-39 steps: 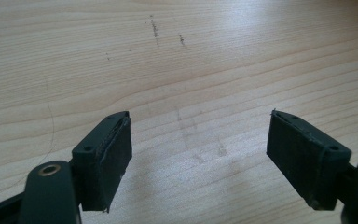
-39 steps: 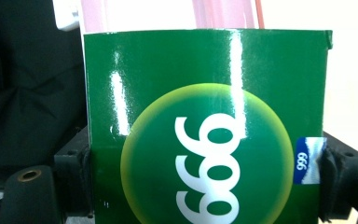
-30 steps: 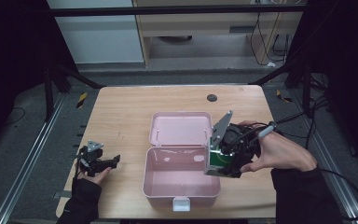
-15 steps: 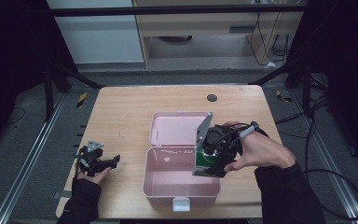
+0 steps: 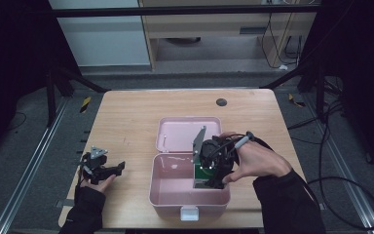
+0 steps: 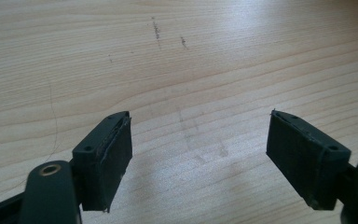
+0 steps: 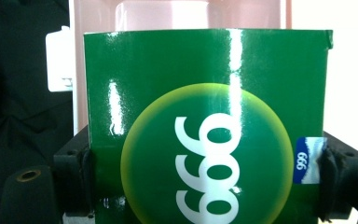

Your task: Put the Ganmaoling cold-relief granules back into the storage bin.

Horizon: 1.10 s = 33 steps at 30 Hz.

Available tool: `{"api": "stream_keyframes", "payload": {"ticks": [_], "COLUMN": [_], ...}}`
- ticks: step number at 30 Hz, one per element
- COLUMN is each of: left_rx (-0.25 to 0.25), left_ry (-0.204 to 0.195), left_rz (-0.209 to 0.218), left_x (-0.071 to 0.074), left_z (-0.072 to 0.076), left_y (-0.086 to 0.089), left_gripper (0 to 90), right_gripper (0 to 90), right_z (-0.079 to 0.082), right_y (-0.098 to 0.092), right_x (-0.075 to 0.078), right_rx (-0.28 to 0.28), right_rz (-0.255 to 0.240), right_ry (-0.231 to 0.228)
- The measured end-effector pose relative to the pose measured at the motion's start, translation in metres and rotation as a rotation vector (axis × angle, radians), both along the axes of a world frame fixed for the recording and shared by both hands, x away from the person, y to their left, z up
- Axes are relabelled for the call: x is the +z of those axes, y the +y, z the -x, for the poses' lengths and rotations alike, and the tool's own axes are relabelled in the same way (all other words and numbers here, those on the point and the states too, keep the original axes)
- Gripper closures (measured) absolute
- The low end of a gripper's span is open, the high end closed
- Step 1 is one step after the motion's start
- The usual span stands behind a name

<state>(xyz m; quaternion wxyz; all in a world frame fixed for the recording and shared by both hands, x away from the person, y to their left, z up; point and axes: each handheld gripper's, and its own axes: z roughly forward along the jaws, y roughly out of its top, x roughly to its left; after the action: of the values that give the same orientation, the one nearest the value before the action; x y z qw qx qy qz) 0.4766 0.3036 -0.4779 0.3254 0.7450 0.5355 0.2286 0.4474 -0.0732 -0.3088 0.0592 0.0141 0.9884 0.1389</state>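
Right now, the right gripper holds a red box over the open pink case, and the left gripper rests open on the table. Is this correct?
Not quite: the box is green, not red, as the right gripper view shows. The rest stands: the right gripper holds it over the open pink case, and the left gripper rests open on the table.

Glossy green cardboard box (image 7: 207, 140), white "999" on yellow-green circle, clamped in my right gripper (image 5: 213, 171), inside open pink plastic lunchbox (image 5: 175, 195), lower centre of high view.
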Motion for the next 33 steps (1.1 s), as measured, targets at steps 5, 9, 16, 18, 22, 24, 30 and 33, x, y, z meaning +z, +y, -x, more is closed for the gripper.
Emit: {"api": "stream_keyframes", "payload": {"ticks": [5,9,16,18,22,24,30,33], "left_rx": [0.0,0.0,-0.001,0.0,-0.002,-0.001,-0.001,0.0], "left_ry": [0.001,0.002,0.0,0.001,0.0,0.0,0.0,0.0], "left_rz": [0.0,-0.002,-0.001,-0.002,-0.003,-0.004,-0.004,-0.003], "left_x": [0.0,0.0,0.0,0.0,0.0,0.0,0.0,0.0], "left_z": [0.0,0.0,0.0,0.0,0.0,0.0,0.0,0.0], "left_y": [0.0,0.0,0.0,0.0,0.0,0.0,0.0,0.0], "left_gripper": [21.6,21.7,21.6,21.6,21.7,21.6,21.6,21.7], "right_gripper": [16.0,15.9,16.0,15.9,15.9,15.9,15.8,15.8], "right_z": [-0.003,-0.003,-0.004,-0.004,-0.004,-0.005,-0.005,-0.007], "right_y": [-0.001,0.001,0.001,0.0,-0.002,-0.002,0.001,0.002], "right_x": [-0.009,-0.017,-0.033,-0.035,-0.043,-0.045,-0.053,-0.056], "right_rx": [-0.012,0.003,0.009,0.015,0.013,0.012,0.015,0.012], "right_rz": [0.007,0.029,0.029,0.043,0.031,0.033,0.053,0.052], "right_ry": [0.01,0.0,0.017,0.011,0.028,0.028,0.028,0.025]}}
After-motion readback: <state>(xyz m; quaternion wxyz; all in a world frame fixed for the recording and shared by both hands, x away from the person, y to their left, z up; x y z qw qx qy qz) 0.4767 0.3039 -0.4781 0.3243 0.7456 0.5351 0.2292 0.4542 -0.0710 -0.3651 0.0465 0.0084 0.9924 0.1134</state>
